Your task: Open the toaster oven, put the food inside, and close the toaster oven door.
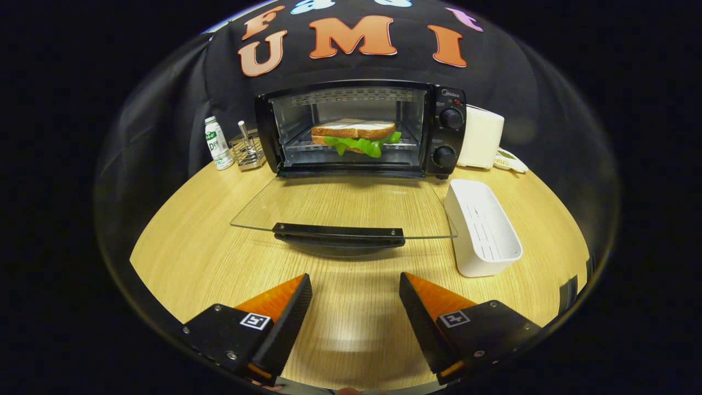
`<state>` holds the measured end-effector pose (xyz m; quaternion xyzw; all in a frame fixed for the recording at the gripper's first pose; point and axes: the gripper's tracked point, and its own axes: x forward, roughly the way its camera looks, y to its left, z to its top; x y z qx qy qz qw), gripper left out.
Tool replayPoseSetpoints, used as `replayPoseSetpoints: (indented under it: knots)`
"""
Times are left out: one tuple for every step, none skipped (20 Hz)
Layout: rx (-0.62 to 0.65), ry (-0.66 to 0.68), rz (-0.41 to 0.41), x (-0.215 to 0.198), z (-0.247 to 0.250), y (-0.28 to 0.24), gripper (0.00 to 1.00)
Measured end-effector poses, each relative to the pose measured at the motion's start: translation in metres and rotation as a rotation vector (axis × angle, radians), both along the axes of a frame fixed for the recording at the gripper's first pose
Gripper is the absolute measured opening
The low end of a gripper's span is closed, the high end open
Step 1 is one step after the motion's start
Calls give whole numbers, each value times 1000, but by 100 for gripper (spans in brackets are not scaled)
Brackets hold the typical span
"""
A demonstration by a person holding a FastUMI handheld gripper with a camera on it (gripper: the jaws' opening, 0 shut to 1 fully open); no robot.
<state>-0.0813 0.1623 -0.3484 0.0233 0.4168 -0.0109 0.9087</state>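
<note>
A black toaster oven (pixel 444 131) stands at the back of the wooden table (pixel 186 247). Its glass door (pixel 351 206) lies folded down flat toward me, and the black door handle (pixel 340 235) runs along the near edge. Inside, on the wire rack, sits a sandwich (pixel 354 134) with green lettuce hanging out below the bread. My gripper (pixel 355 293) hovers over the table just short of the handle. It is open, with nothing between its fingers.
A white plastic tray (pixel 482 230) lies right of the door. A white appliance (pixel 481 137) stands right of the oven. Left of the oven are a small white bottle (pixel 218 144) and a wire holder (pixel 248 147).
</note>
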Motion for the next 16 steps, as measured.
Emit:
replayPoseSetpoints:
  knots:
    - [-7,2,0,5,-2,0,96]
    - [-14,0,6,9,-2,0,96]
    - [-22,-5,8,13,-2,-1,96]
    - [-26,-1,11,15,-3,-1,96]
    - [-26,2,12,18,-4,1,96]
    - [-30,5,13,21,-5,2,96]
    - [-29,20,5,22,-8,2,96]
    - [-23,18,-3,24,-8,1,95]
    - [-8,18,2,25,-8,6,96]
    - [1,6,3,29,-5,9,96]
    - [9,1,12,30,-3,13,96]
    - [7,-15,20,32,3,15,97]
    - [-1,-40,25,38,9,15,99]
    - [-13,-62,28,44,15,13,98]
    - [-20,-88,23,51,23,11,99]
    - [-16,-103,13,57,30,10,98]
